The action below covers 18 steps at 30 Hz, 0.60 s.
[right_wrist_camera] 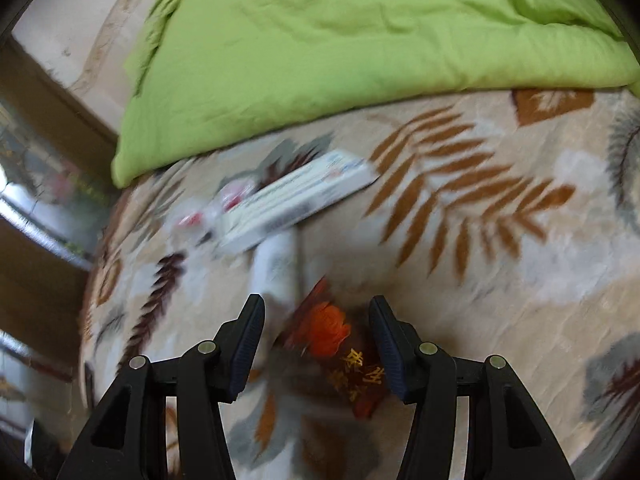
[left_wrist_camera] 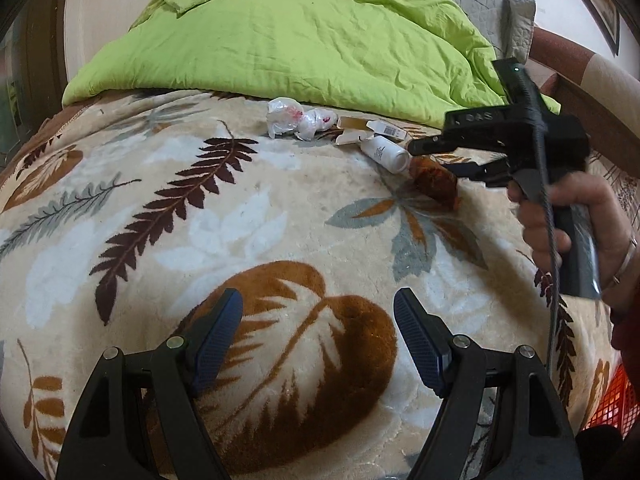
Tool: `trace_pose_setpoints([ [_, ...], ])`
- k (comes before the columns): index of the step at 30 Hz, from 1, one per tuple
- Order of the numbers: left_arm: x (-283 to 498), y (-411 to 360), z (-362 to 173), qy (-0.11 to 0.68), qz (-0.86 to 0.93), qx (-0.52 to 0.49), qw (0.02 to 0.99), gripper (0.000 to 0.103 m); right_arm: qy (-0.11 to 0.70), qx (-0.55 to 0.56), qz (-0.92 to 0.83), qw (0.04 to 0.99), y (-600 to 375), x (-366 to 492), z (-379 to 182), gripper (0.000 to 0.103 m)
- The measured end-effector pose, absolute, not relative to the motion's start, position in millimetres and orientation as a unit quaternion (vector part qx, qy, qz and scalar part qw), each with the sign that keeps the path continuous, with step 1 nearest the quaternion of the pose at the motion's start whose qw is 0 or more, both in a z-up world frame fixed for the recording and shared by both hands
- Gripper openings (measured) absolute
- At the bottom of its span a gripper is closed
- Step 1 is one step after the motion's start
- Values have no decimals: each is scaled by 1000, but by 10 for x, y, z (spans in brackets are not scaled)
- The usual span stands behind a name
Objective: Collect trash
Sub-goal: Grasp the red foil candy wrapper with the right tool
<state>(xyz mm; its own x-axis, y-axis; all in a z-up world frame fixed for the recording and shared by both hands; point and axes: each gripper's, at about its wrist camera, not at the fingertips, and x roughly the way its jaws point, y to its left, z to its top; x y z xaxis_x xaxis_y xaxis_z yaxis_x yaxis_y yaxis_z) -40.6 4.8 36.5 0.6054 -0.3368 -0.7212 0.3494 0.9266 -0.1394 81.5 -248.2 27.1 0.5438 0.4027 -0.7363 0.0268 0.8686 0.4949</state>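
Wrapper (right_wrist_camera: 336, 356), dark red with an orange picture and gold lettering, lies flat on the bed's leaf-patterned blanket (right_wrist_camera: 500, 272) right between the spread fingers of the right gripper (right_wrist_camera: 316, 344), which grips nothing yet. Just beyond its tips sits a white bottle (right_wrist_camera: 276, 264), then a long white box (right_wrist_camera: 296, 204) and some crumpled clear plastic (right_wrist_camera: 192, 216), with the green quilt (right_wrist_camera: 360, 40) farthest off. The left gripper (left_wrist_camera: 318, 340) hovers wide open over bare blanket, well short of the trash.

My worry: thin foil on plush pile could slip away as the fingers close, or they might catch blanket instead, or knock the bottle rolling.

The right view is smeared, so the lettering and box print can't be read. An orange crate (left_wrist_camera: 612, 400) is cut off at the left view's edge.
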Motion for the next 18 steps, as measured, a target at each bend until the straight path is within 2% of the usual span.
trace_pose_setpoints([
  [9, -412, 38, 368, 400, -190, 10, 896, 77, 462, 71, 90, 879, -1943, 608, 364, 59],
  [11, -405, 49, 360, 403, -189, 8, 896, 77, 462, 55, 97, 880, -1887, 608, 353, 63],
  [18, -406, 31, 347, 406, -192, 10, 893, 77, 466, -2, 118, 877, -1843, 520, 389, 68],
])
